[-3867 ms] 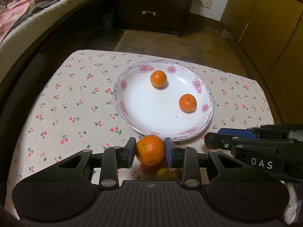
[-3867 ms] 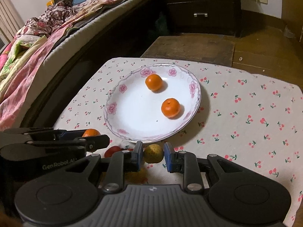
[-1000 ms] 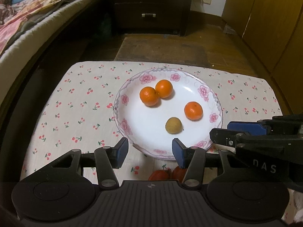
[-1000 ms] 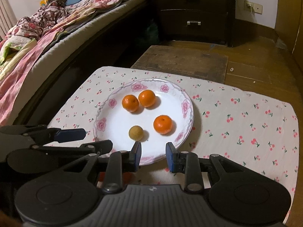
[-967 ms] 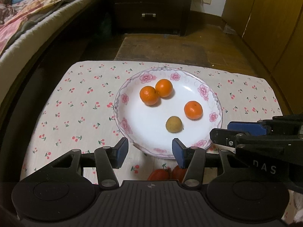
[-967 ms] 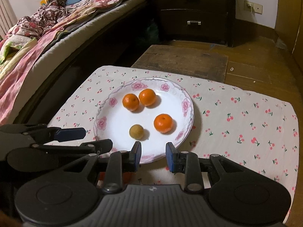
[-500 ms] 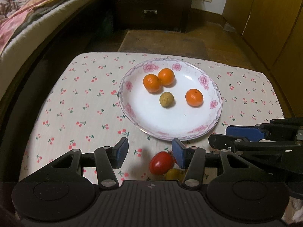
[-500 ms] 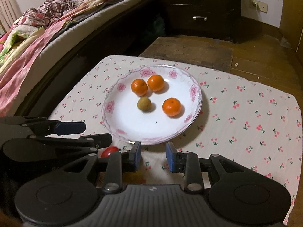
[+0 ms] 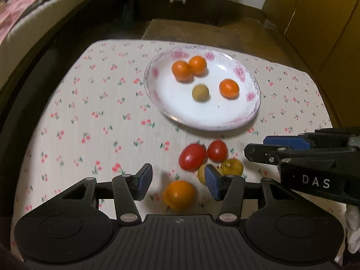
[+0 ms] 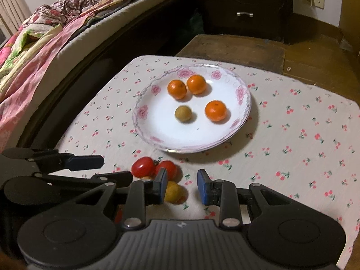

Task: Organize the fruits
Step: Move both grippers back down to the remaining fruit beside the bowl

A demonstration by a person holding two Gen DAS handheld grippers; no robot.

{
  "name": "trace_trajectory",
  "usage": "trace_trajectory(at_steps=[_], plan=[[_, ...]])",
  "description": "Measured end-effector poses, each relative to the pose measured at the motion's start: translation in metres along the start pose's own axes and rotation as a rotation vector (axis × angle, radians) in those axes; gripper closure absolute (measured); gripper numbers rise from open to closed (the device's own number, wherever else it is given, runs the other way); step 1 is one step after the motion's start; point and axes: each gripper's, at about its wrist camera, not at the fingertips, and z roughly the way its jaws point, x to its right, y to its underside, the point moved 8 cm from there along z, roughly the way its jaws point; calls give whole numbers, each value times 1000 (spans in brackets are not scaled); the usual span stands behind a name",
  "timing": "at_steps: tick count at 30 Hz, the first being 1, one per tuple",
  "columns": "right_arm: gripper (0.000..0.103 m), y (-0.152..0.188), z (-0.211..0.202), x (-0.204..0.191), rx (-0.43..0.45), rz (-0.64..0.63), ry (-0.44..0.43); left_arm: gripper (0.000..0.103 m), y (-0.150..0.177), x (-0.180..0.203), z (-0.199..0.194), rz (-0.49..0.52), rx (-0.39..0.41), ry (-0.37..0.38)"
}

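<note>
A white plate with a pink flower rim (image 9: 202,119) (image 10: 171,135) holds three oranges (image 9: 228,88) (image 10: 215,110) and a small tan fruit (image 9: 199,92) (image 10: 183,113). On the cherry-print cloth in front of it lie two red tomatoes (image 9: 192,159) (image 10: 141,166), yellow fruits (image 9: 232,166) (image 10: 173,191) and a loose orange (image 9: 178,194). My left gripper (image 9: 178,181) (image 10: 112,168) is open; the loose orange lies on the cloth between its fingers, untouched. My right gripper (image 10: 181,185) (image 9: 276,148) stands just right of the yellow fruit, its jaws a narrow gap apart over bare cloth.
A bed with pink bedding (image 10: 45,33) runs along the left. A dark drawer chest (image 10: 245,6) and a low wooden board (image 10: 231,47) stand beyond the table. Wooden cabinets (image 9: 326,22) are at the right. The cloth (image 10: 315,123) right of the plate carries nothing.
Both grippers drew back from the plate toward the near edge. The tomatoes, yellow fruits and loose orange came into view. The tan fruit rolled nearer the two far oranges.
</note>
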Motion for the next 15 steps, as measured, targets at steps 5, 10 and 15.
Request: trace_trajectory(at_steps=[5, 10, 15], plan=[[74, 5, 3, -3, -14, -6, -4, 44, 10, 1, 2, 8, -22, 6], [73, 7, 5, -1, -24, 0, -7, 47, 16, 1, 12, -1, -55, 11], [72, 7, 10, 0, -37, 6, -10, 56, 20, -1, 21, -12, -76, 4]])
